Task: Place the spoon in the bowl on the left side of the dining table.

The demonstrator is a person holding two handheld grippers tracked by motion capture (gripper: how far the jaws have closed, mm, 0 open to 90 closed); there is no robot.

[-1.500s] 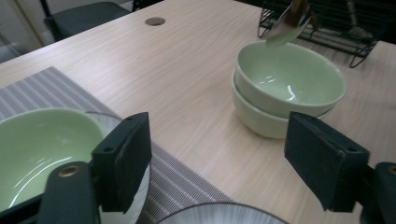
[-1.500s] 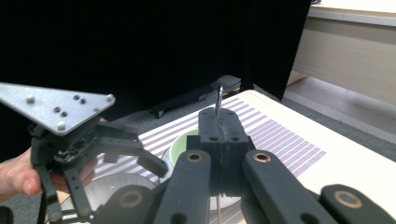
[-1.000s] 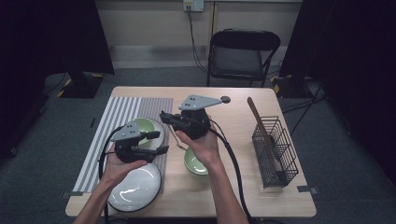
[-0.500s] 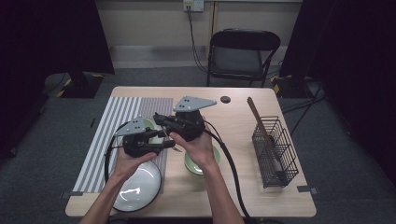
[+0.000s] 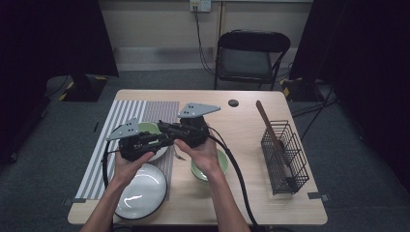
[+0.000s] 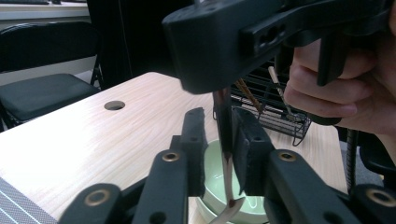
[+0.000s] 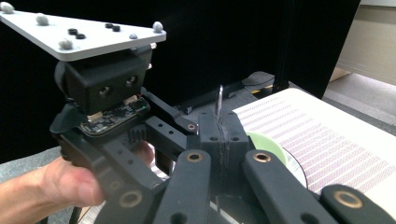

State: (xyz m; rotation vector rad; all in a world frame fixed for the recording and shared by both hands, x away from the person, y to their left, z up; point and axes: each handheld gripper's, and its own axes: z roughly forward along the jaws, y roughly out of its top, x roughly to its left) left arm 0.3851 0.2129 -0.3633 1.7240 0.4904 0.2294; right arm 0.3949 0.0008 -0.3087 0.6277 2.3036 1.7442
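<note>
My two grippers meet nose to nose above the table's middle left. My right gripper (image 5: 167, 129) (image 7: 218, 127) is shut on a thin metal utensil (image 7: 219, 99), which sticks up past its pads. In the left gripper view that utensil (image 6: 226, 154) hangs down between the jaws of my left gripper (image 5: 163, 138) (image 6: 219, 128). Those jaws stand open around the handle, with a gap on one side. The utensil's lower end (image 5: 180, 156) shows just below the hands. A green bowl (image 6: 212, 186) lies under it.
One green bowl (image 5: 150, 129) sits on the striped mat (image 5: 121, 116), another (image 5: 221, 163) sits under the right wrist. A pale plate (image 5: 140, 191) lies front left. A black wire basket (image 5: 285, 154) holding a wooden utensil (image 5: 266, 121) stands right.
The two grippers have come together: the right one moved left and down with the utensil, the left one rose and shifted right until its jaws straddle the handle.
</note>
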